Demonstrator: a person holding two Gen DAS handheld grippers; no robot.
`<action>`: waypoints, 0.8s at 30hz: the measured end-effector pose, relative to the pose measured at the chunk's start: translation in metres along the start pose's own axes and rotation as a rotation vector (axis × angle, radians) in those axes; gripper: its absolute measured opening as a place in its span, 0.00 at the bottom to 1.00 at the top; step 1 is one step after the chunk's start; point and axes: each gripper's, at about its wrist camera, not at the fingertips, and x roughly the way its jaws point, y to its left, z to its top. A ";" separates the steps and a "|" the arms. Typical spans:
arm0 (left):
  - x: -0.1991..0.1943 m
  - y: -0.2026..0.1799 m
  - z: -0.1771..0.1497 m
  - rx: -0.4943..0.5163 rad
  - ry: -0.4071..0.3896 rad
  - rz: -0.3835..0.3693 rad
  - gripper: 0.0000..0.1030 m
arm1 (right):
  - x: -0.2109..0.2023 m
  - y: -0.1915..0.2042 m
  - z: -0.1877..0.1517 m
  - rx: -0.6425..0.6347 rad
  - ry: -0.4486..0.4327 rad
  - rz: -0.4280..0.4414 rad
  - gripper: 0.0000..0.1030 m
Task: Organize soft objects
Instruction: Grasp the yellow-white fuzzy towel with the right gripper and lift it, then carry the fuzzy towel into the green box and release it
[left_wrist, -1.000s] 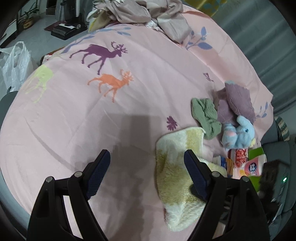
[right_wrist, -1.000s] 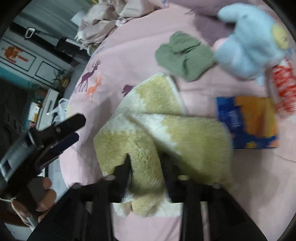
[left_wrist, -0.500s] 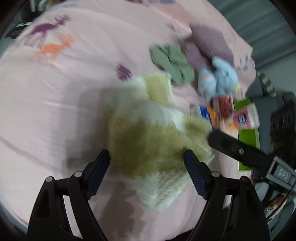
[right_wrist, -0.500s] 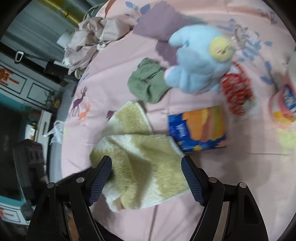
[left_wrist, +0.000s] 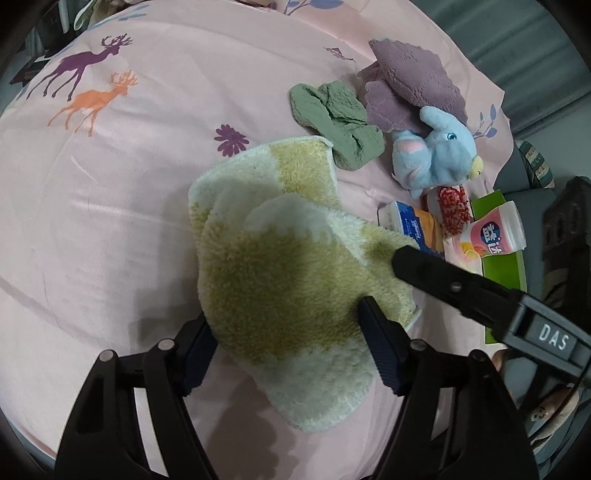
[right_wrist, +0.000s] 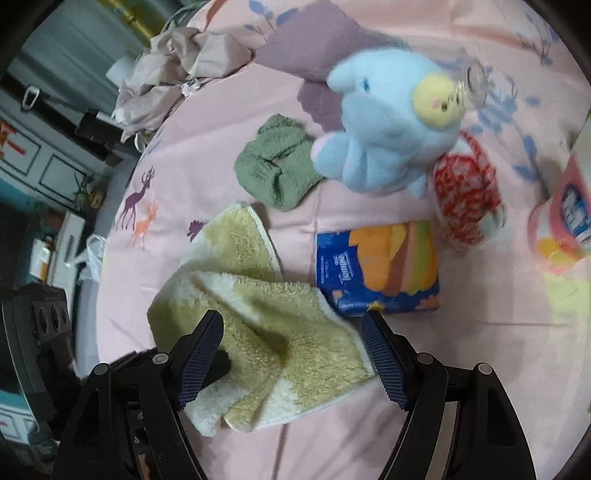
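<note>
Midway through folding the towel (left_wrist: 280, 280), by the look of it. Already doubled over once on the pink sheet (left_wrist: 110, 184), near its front edge, with one flap laid flat toward the green cloth (left_wrist: 332, 118) and a thick hump raised on top.

Straddling that hump with the left gripper (left_wrist: 284, 325), jaws fresh from closing further, both pads now pressed into the pile on either side. Probably done to pin the fold against springing open.

Poised over the towel's other end with the right gripper (right_wrist: 291, 321), jaws fresh from opening and now spread wide. Towel corner between them, touched by neither pad as far as can be told. From the left wrist, one black finger of it seen over the towel's edge, just beside the tissue pack (right_wrist: 376, 269). Likely a handover: letting go on one side once gripped on the other.

Left alone for now:
- Green cloth, purple cloth (left_wrist: 410, 81) and plush (left_wrist: 439, 151), bunched together further back, touching or overlapping.
- Tissue pack, red-and-white packet (right_wrist: 465, 192) and cup (left_wrist: 491, 236), off to the side.

Hard goods lying right beside soft ones there, so sorting judged far from finished.

Worth watching: fluffy, slack pile — easy to pinch only the top layer and drag the fold undone.
</note>
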 end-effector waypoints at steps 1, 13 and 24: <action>0.001 -0.003 -0.001 0.012 0.000 -0.001 0.66 | 0.007 -0.002 0.000 0.005 0.020 0.029 0.76; 0.002 -0.020 -0.005 0.059 -0.023 -0.082 0.38 | 0.025 0.005 -0.006 0.016 0.013 0.207 0.43; -0.051 -0.066 -0.016 0.201 -0.303 -0.099 0.37 | -0.048 0.025 -0.006 -0.103 -0.221 0.195 0.43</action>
